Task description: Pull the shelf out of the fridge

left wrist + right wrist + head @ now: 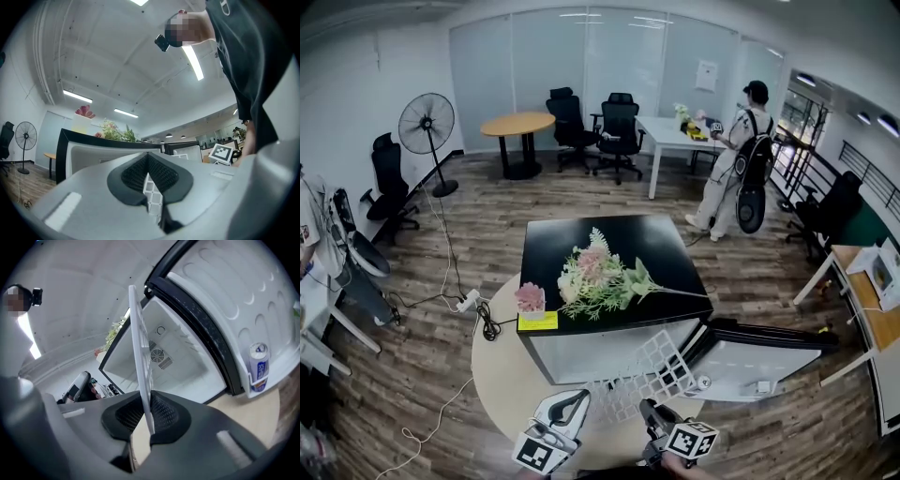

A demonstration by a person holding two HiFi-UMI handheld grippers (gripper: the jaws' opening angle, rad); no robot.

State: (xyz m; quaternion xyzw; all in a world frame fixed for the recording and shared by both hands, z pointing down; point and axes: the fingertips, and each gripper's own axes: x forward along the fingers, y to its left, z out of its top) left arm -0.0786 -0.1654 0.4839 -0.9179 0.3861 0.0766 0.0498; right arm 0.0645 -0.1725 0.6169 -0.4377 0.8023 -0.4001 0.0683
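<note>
Two grippers: left gripper (577, 401) and right gripper (651, 412) are both clamped on the near edge of the shelf (649, 373), one at each near corner.
Left grip: the ribbed pads are closed on a white grid bar, seen in the left gripper view.
Right grip: the jaws are pinched tight on the thin edge, with the shelf standing edge-on between them.
Shelf position: at 6 o'clock of the fridge (661, 246), in front of its open mouth and above the round table (508, 375). It looks mostly out, though I cannot tell whether its far edge has cleared the lip.
Shelf look: a white, flat, thin wire-style grid of square cells, tilted, with nothing lying on it.
Risk, snagging: the open door (761, 361) stands at 3 o'clock of the shelf. A sideways swing could knock a corner against it or against the can (258, 365) in its rack.
Risk, twisting: the hold is on the rim alone, so uneven hands could make the panel pivot or slip out.
Risk, jolting: a hard tug on a caught edge could shake the flowers (598, 277) on top.
</note>
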